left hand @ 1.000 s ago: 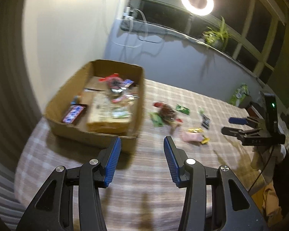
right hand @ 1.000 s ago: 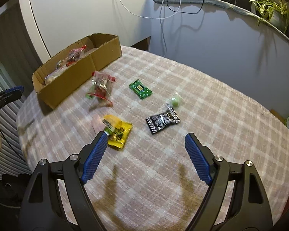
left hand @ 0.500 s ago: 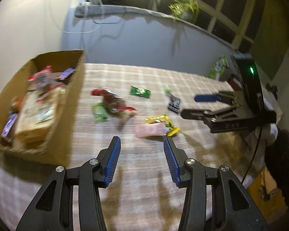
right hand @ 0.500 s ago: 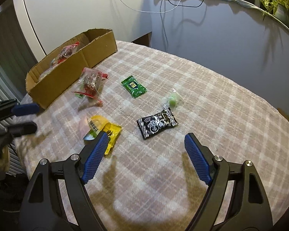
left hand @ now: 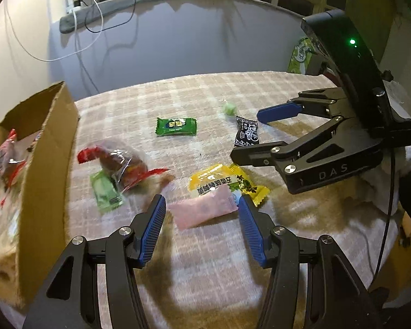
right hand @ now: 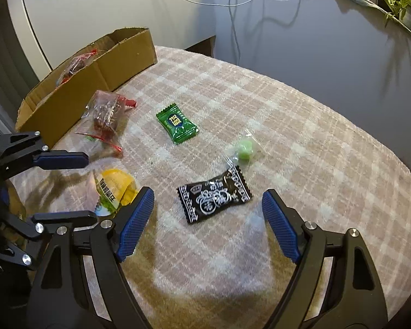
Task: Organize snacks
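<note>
Loose snacks lie on a checked tablecloth (right hand: 301,142). My left gripper (left hand: 201,201) hovers low over a pink packet (left hand: 205,213); its jaws are opening and the packet lies between the tips, untouched. A yellow packet (left hand: 219,178) (right hand: 115,186) lies partly under the pink one. My right gripper (right hand: 208,196) (left hand: 246,135) stands open around a black packet (right hand: 213,198) (left hand: 246,134) without touching it. Also on the cloth are a green packet (left hand: 176,126) (right hand: 177,123), a pale green candy (left hand: 229,108) (right hand: 243,149) and a red-and-clear bag (left hand: 123,167) (right hand: 106,112).
A cardboard box (left hand: 49,148) (right hand: 101,74) with several snacks inside stands at the table's left end. A light green packet (left hand: 105,192) lies beside the red bag. Cables hang down the wall behind. The left gripper (right hand: 90,189) shows at the left of the right wrist view.
My left gripper swung right, away from the box, and came down over the pink packet, its jaws now wider. My right gripper sank closer to the black packet.
</note>
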The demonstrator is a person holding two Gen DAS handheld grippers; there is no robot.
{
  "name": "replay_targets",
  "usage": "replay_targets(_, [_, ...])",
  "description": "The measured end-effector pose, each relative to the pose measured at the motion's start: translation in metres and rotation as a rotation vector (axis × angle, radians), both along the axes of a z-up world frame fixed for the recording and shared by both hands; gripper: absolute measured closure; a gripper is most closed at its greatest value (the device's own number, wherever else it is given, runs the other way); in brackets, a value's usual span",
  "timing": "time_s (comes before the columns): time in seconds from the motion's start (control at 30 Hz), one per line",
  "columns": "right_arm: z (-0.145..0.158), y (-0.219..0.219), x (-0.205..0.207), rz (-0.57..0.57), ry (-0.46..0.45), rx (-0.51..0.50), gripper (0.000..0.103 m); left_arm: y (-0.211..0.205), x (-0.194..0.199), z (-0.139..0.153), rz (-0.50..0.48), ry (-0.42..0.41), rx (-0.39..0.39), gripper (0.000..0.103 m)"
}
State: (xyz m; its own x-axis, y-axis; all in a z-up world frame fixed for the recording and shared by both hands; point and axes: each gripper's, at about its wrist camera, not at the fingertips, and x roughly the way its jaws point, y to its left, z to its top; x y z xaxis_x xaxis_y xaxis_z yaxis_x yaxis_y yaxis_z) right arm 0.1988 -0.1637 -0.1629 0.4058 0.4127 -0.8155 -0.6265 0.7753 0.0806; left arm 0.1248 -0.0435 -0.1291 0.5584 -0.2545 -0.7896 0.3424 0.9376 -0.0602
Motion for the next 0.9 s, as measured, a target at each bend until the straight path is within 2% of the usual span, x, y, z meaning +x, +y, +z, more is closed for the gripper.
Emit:
replay_targets(0.17, [-0.001, 0.004, -0.002, 0.016, -0.017, -0.019, 0.020, 0.000, 0.002, -0.007, -0.005, 0.018, -0.006, 0.049])
replay_targets(0.23, [-0.001, 0.003, -0.003, 0.010, -0.030, -0.030, 0.028, -0.001, 0.001, -0.007, -0.012, 0.017, -0.014, 0.056])
replay_targets(0.3, [0.000, 0.000, -0.003, 0.004, -0.037, -0.037, 0.039, -0.002, 0.001, -0.007, -0.014, 0.017, -0.012, 0.057])
replay_targets(0.43, [0.002, -0.005, -0.001, -0.003, -0.043, -0.046, 0.048, -0.003, -0.002, -0.007, -0.024, 0.011, -0.009, 0.071])
replay_targets(0.5, [0.002, -0.007, -0.001, -0.004, -0.043, -0.048, 0.052, -0.004, -0.001, -0.008, -0.028, 0.006, -0.001, 0.073])
replay_targets(0.53, [0.003, -0.008, -0.002, -0.006, -0.042, -0.046, 0.053, -0.005, -0.002, -0.008, -0.031, 0.004, 0.002, 0.082])
replay_targets(0.63, [0.003, -0.009, -0.001, -0.014, -0.046, -0.045, 0.060, -0.006, -0.003, -0.008, -0.032, 0.001, 0.006, 0.089])
replay_targets(0.9, [0.006, -0.017, -0.003, -0.029, -0.035, -0.023, 0.068, 0.003, -0.010, -0.005, -0.023, 0.015, -0.021, 0.094])
